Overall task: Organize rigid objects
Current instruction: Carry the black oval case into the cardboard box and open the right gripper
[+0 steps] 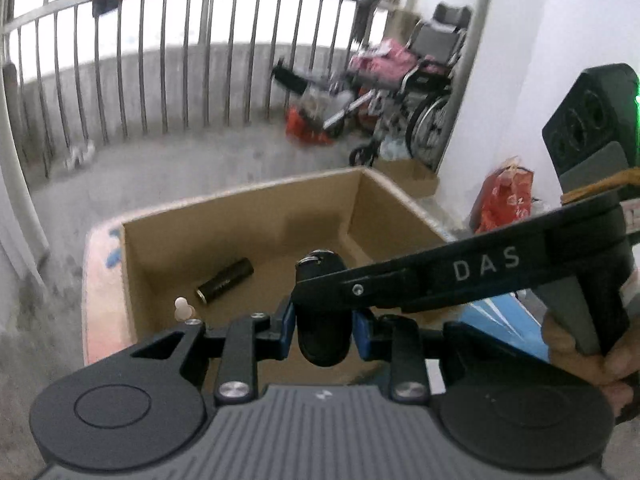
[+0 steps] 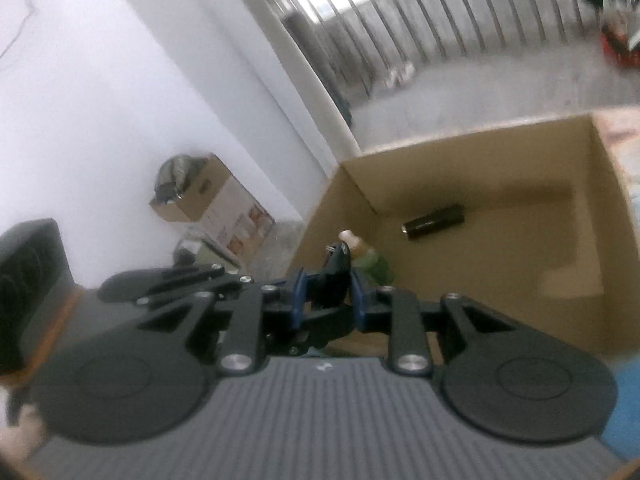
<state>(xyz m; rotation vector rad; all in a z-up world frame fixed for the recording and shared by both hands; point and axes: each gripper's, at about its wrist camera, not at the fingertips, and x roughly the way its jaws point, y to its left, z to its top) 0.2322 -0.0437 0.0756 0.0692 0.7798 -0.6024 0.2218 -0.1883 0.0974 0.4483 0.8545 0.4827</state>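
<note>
My left gripper (image 1: pixel 324 320) is shut on a black oval key fob (image 1: pixel 322 340) with a metal ring at its top, held between the blue pads. My right gripper (image 1: pixel 316 280) reaches in from the right and pinches the fob's upper end. In the right wrist view, the right gripper (image 2: pixel 330 292) has the key fob (image 2: pixel 334 272) pressed between its pads. Both hover over the near edge of an open cardboard box (image 1: pixel 240 216). Inside lie a black cylinder (image 1: pixel 226 280) and a small toy figure (image 2: pixel 362 258) with a pale head and green body.
A metal railing (image 1: pixel 160 60) runs along the back, with a wheelchair (image 1: pixel 432 92) and clutter in the right corner. A red bag (image 1: pixel 506 200) and a black speaker (image 1: pixel 592 120) stand on the right. A printed carton (image 2: pixel 208 196) leans on the left wall. A hand (image 1: pixel 580 344) grips the right tool.
</note>
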